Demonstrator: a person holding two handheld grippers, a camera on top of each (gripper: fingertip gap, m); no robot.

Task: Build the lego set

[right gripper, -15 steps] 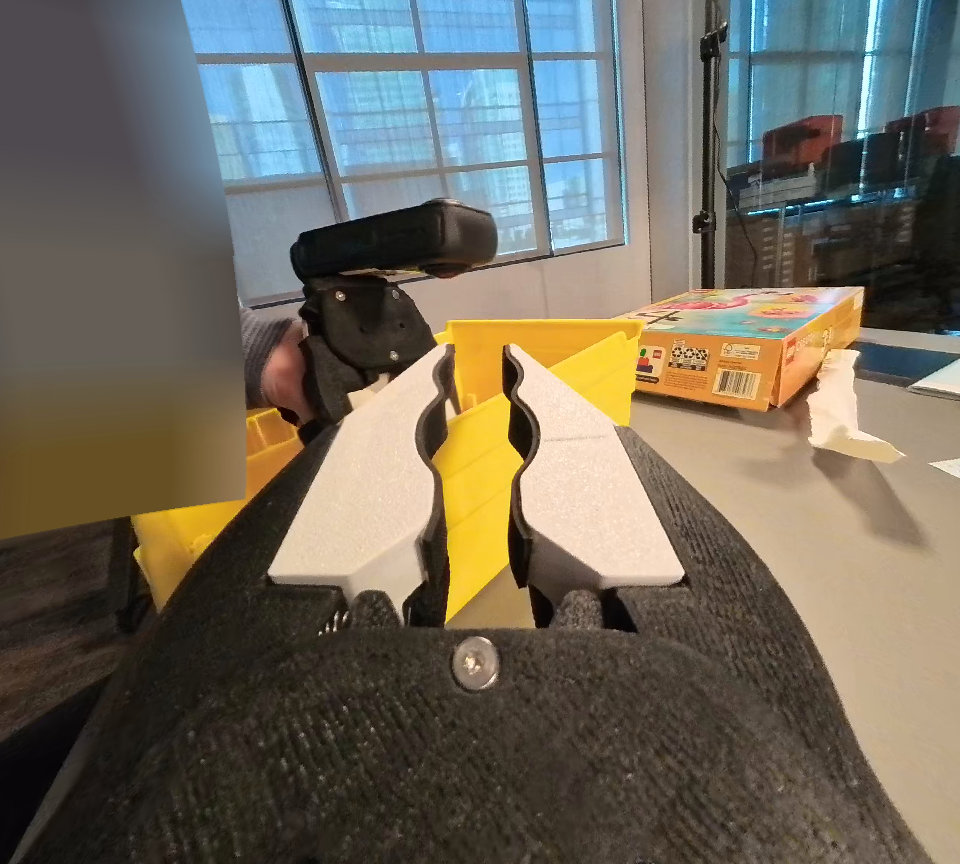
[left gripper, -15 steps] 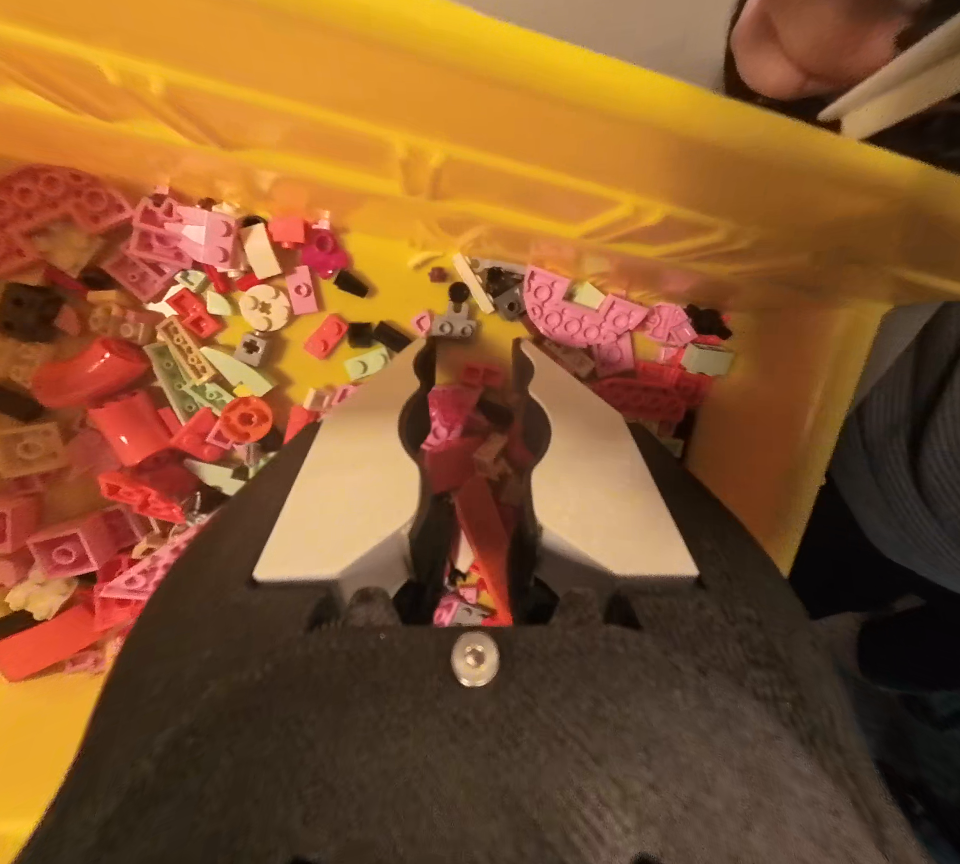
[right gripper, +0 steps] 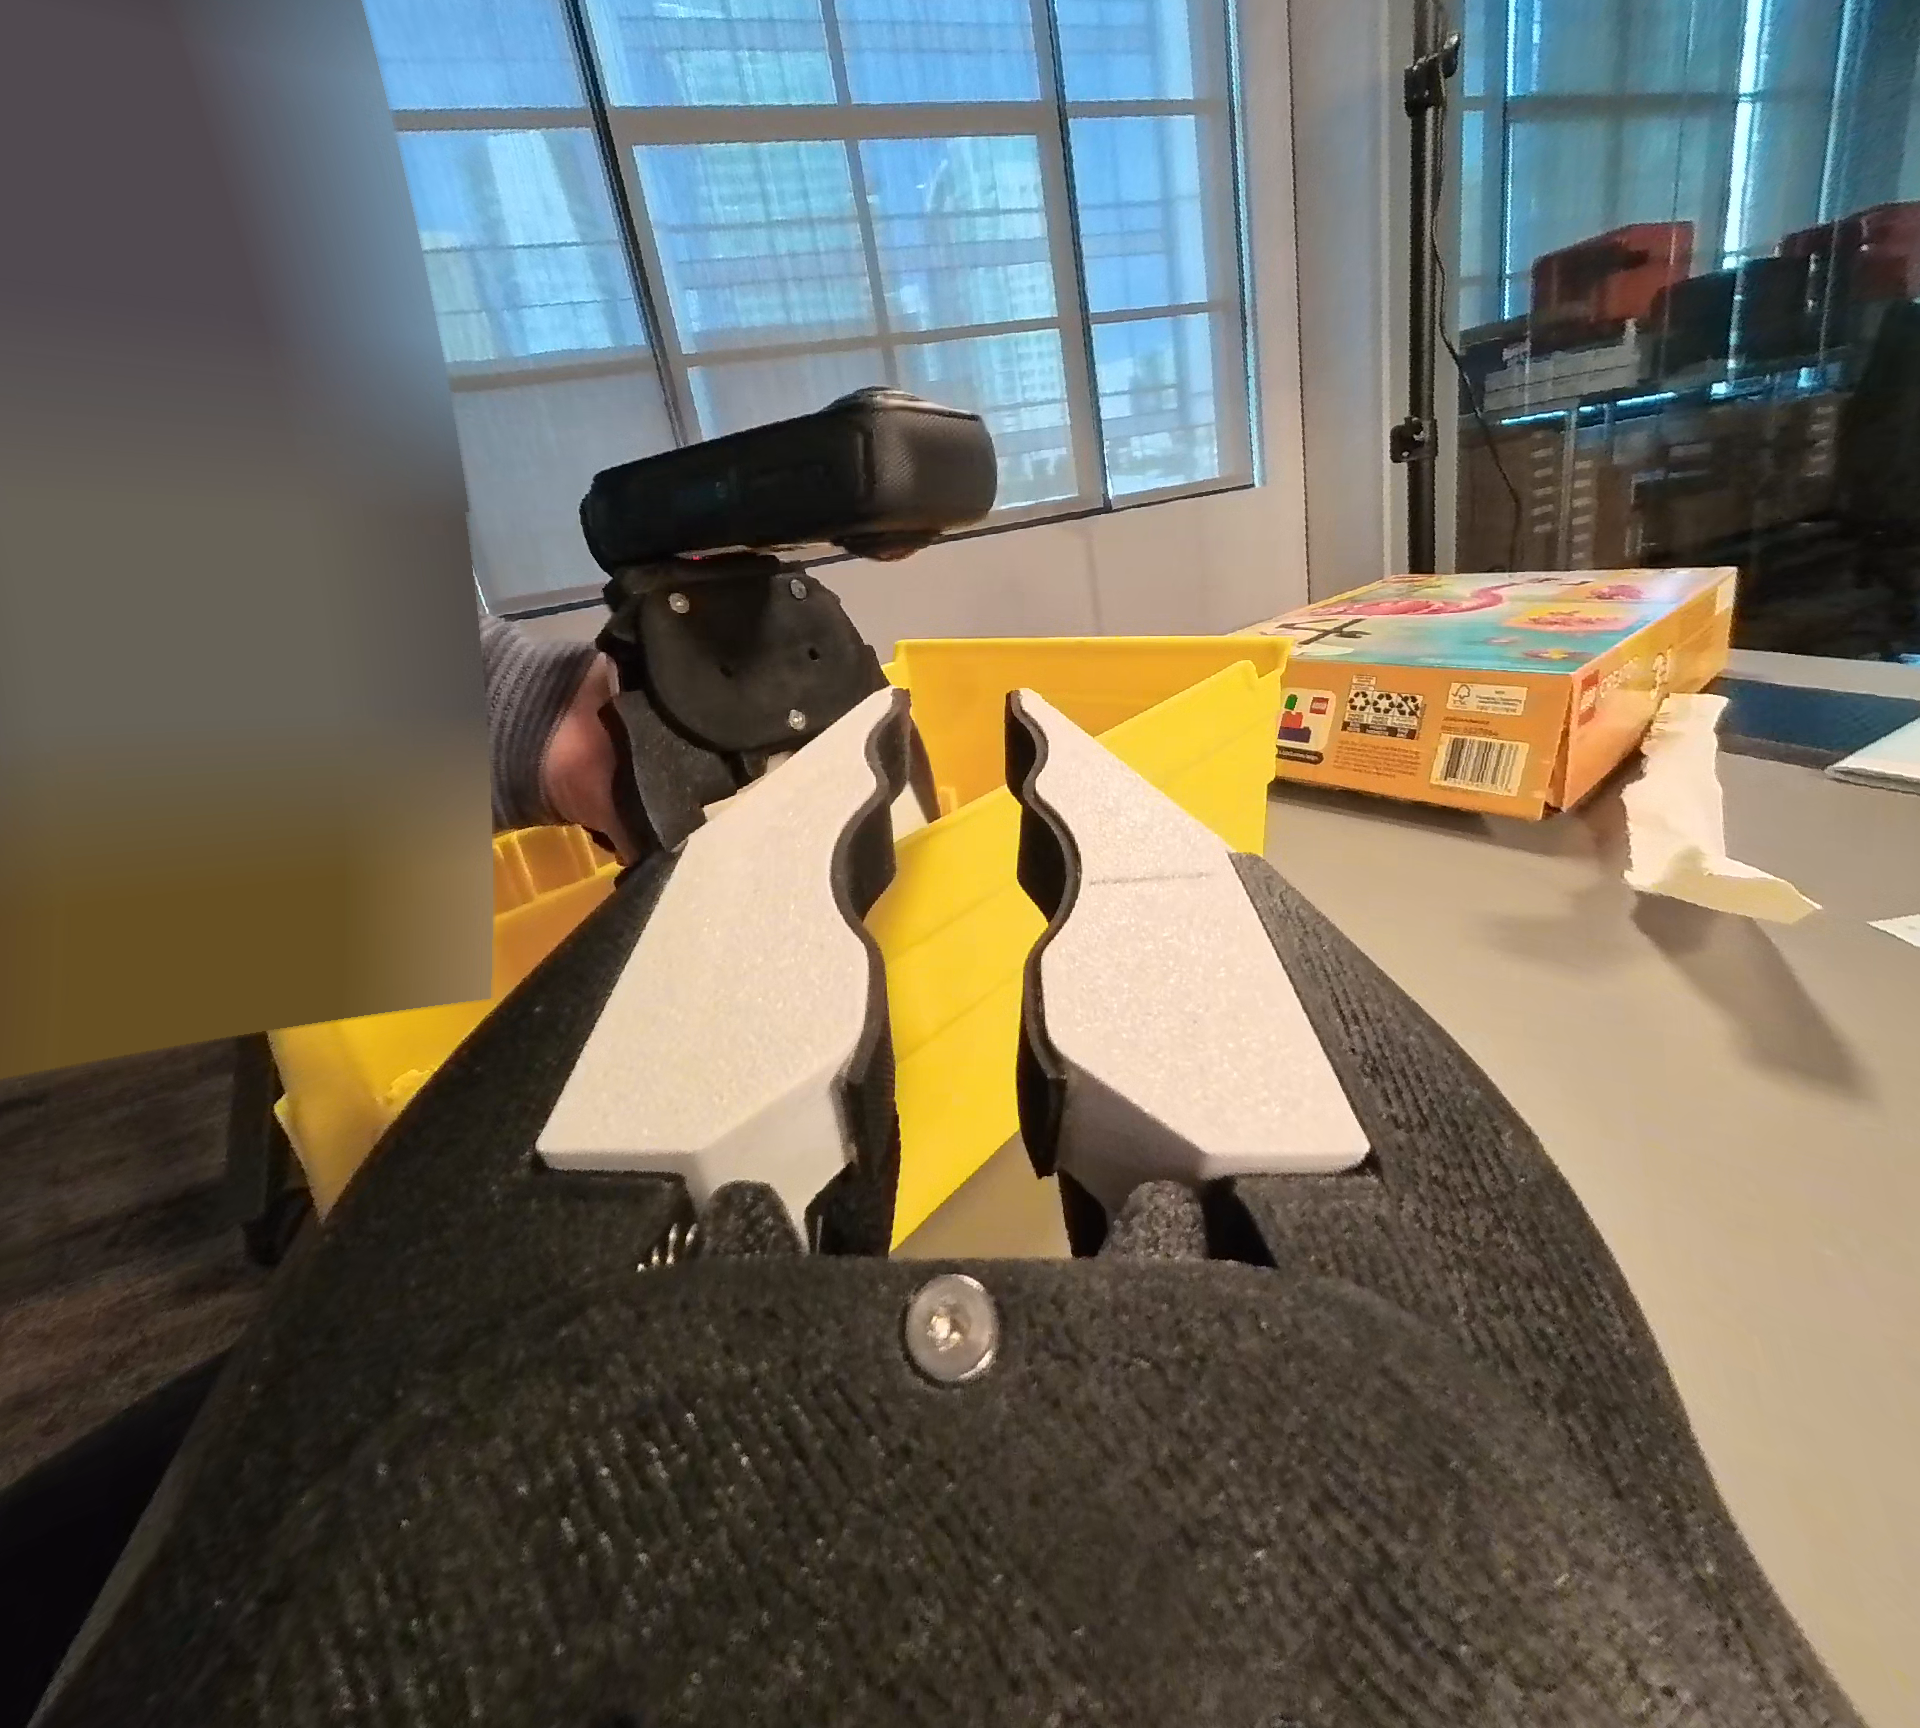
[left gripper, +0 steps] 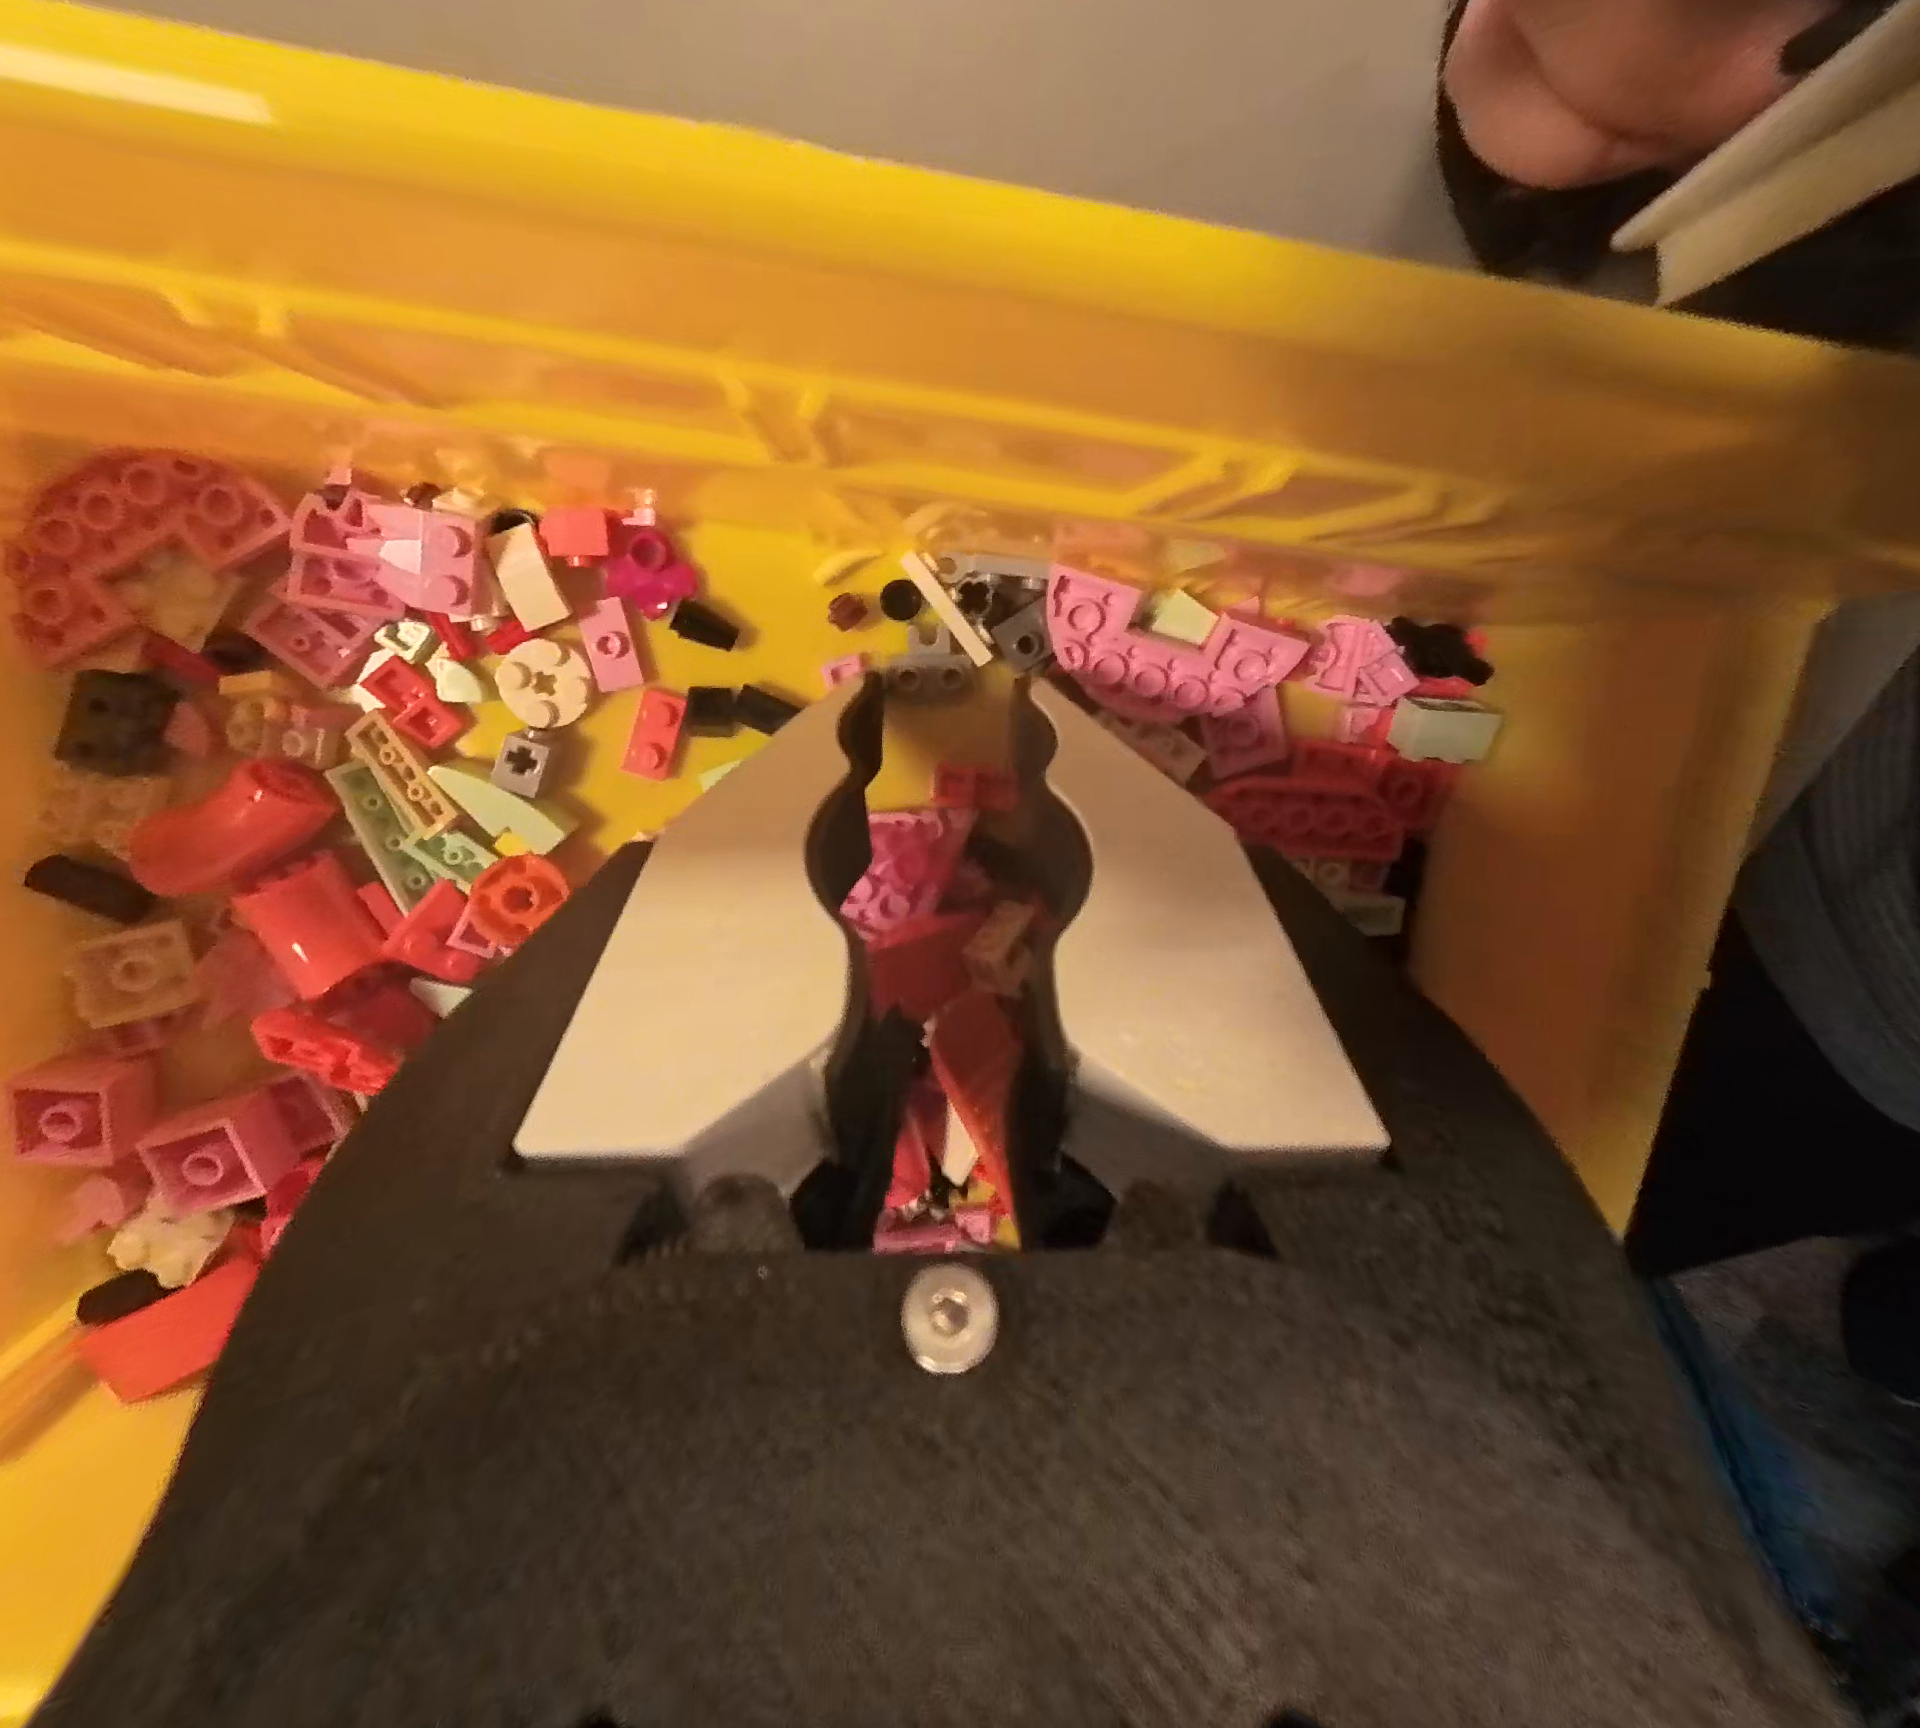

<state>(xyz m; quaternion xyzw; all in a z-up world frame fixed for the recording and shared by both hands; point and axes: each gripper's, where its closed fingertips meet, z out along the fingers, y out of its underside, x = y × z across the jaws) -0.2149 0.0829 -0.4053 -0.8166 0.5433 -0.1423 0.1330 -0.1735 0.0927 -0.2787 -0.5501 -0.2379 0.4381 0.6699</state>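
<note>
A grey table (right gripper: pixel 1558 1107) by big windows (right gripper: pixel 831 172) bears a yellow bin (left gripper: pixel 727 307) of blurred bricks (left gripper: pixel 312 795), both the left gripper (left gripper: pixel 945 691) and the right gripper (right gripper: pixel 956 702) narrowly parted, gripping nothing

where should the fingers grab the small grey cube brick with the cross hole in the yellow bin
Grip the small grey cube brick with the cross hole by its two flat opposite sides, coming straight down from above. It lies cross hole up on the yellow plastic bin floor, with a little open floor beside it.

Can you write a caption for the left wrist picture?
Left gripper, jaws apart, reaches into a yellow bin of pink and red bricks.
</note>
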